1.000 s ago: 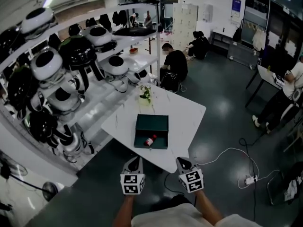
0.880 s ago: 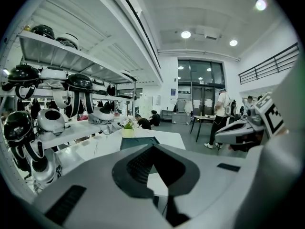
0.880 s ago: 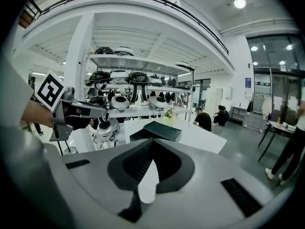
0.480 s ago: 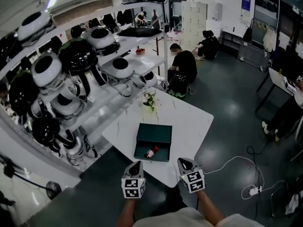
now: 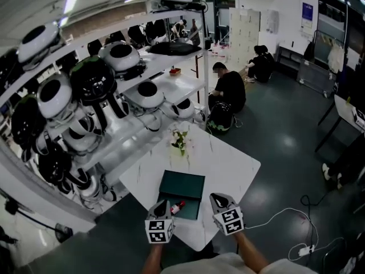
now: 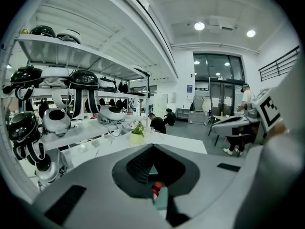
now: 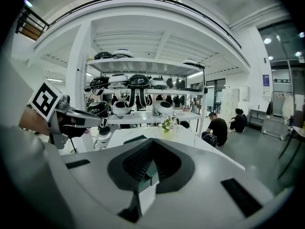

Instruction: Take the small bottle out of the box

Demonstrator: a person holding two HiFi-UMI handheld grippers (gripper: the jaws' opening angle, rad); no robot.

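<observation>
The white table [image 5: 228, 158] carries a dark green box [image 5: 183, 186], open at the top, close to the table's near edge. Both grippers hover at that edge. The left gripper [image 5: 162, 205] has its jaws pressed together on nothing, and the right gripper [image 5: 220, 199] is likewise closed and empty. The small bottle [image 5: 175, 208] lies on its side inside the box by the near wall, just beyond the left gripper's tip, with its red cap [image 5: 181, 204] pointing far-right. It looks light, rigid and smooth, so it will likely roll or slip. The pale body below the cap, pinched across its width from above, seems the surest hold — once the jaws open.
</observation>
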